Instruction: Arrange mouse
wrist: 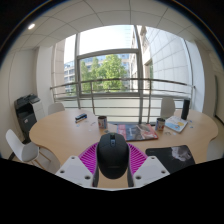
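A black computer mouse (112, 156) sits between my gripper's (112, 166) two fingers, held up above the round wooden table (60, 130). The magenta pads (90, 158) press against both of its sides. The mouse points away from me, toward the window. A dark mouse mat (172, 154) lies on the table just to the right of the fingers.
Magazines (130, 130) and two cups (102, 122) (160, 124) stand on the table beyond the mouse. A white box (80, 118) sits at the far left, and books (176, 125) at the far right. White chairs (24, 150) ring the table. A printer (26, 108) stands at the left wall.
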Tool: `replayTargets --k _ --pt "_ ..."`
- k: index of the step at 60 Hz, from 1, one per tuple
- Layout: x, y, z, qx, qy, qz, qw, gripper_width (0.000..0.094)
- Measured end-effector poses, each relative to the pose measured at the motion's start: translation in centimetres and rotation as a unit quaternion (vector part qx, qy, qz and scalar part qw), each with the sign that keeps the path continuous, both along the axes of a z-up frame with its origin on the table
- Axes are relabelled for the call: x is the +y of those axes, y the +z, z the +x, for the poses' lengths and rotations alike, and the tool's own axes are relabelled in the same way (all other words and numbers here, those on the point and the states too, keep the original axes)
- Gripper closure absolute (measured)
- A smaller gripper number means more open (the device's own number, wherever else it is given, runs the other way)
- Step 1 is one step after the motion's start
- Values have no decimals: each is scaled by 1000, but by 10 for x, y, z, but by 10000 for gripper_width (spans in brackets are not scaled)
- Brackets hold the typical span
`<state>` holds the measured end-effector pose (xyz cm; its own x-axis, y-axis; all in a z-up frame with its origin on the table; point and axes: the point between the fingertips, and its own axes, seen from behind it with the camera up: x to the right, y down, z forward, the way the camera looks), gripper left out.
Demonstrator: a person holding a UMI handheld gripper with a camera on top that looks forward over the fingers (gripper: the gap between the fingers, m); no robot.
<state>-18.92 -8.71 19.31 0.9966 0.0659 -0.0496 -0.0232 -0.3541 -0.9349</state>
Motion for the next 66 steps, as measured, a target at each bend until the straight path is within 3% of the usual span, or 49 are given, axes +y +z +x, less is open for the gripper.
replayTargets --k 6,11,20,27,35,42,47,66 --pt "33 43 73 7 -29 34 999 550" --pt "55 24 146 -4 -60 19 998 551" --pt "69 -77 252 -16 -99 -80 992 550" --pt "62 -160 284 -23 -93 -151 984 549" --pt "54 -206 295 -3 -87 -190 978 483" --pt "53 -205 290 -5 -68 -191 979 369" --pt "52 -191 291 -17 -66 -185 980 86" --pt "-25 -87 277 -50 -96 -147 983 90"
